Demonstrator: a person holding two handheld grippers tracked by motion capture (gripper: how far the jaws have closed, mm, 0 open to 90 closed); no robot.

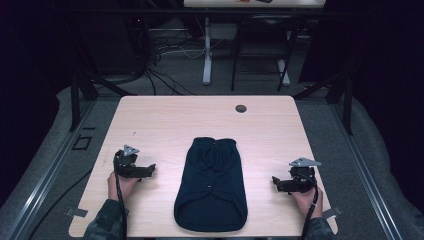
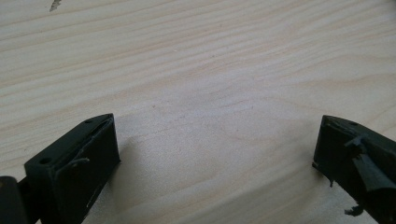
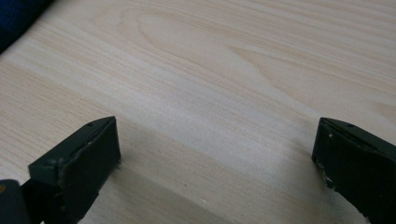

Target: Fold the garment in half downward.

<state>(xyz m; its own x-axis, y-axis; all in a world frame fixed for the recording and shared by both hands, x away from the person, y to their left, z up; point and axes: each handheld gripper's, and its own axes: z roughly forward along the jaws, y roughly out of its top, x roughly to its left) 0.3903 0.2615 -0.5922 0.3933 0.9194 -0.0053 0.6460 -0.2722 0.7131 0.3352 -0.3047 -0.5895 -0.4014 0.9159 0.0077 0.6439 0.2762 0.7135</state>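
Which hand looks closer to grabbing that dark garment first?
Left, probably, though only slightly. The left gripper sits nearer the dark garment than the right gripper. Both have open jaws over bare table, touching nothing.

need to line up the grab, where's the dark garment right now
In the high view the dark garment lies flat at the table's near middle, between the left gripper and the right gripper, touching neither.

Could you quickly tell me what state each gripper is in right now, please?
Left gripper: open, holding nothing, beside the dark garment.
Right gripper: open, holding nothing, on the garment's other side.
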